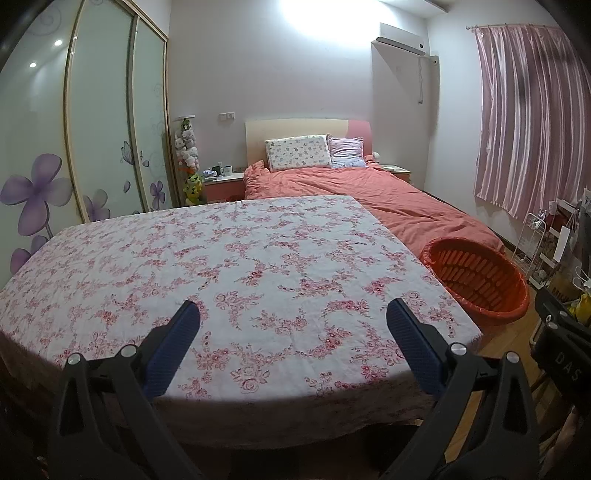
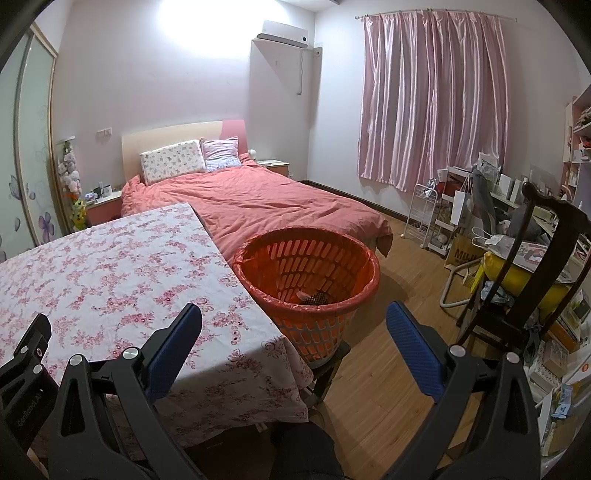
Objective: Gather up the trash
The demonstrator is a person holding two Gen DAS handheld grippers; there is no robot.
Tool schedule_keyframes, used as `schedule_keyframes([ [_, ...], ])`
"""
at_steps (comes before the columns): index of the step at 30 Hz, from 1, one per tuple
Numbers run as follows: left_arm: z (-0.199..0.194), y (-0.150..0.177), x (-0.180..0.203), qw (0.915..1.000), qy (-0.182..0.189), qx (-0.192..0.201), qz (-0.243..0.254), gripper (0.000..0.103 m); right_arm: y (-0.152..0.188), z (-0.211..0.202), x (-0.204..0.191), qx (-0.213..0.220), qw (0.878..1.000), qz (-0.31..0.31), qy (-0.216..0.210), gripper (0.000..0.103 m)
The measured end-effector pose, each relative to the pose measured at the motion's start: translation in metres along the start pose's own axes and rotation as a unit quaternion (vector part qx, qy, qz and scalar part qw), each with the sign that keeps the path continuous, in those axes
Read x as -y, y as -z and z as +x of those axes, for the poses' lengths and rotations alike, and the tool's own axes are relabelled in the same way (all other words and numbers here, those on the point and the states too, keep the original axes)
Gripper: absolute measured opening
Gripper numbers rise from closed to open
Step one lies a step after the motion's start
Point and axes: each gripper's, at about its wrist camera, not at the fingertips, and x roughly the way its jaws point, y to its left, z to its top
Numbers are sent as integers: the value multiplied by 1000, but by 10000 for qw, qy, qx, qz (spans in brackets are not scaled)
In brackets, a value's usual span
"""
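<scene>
Above the floral-clothed table point(image 1: 240, 258), the left gripper point(image 1: 293, 314) hangs with jaws spread wide, holding nothing. Beside it, the right gripper point(image 2: 294, 317) gapes equally wide and empty, facing the orange basket point(image 2: 308, 273) just beside the table's right edge, with some scraps lying inside.

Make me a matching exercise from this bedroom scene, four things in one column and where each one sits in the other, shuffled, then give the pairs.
Things
1. orange slotted plastic basket
2. floral white-and-pink tablecloth
3. shiny pink curtain
4. white wall air conditioner

Places
A. high on the wall, above the bed
B. spread over the table
C. hanging at the window
D. beside the table's right edge

Pairs: 1-D, 2-B, 3-C, 4-A
</scene>
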Motion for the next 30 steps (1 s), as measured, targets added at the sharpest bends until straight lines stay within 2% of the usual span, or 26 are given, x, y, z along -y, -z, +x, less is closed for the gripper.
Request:
schedule_keyframes([
  [30, 1, 4, 0, 10000, -3, -65, -51, 99, 0, -1, -3, -17, 10000, -5, -5, 99],
])
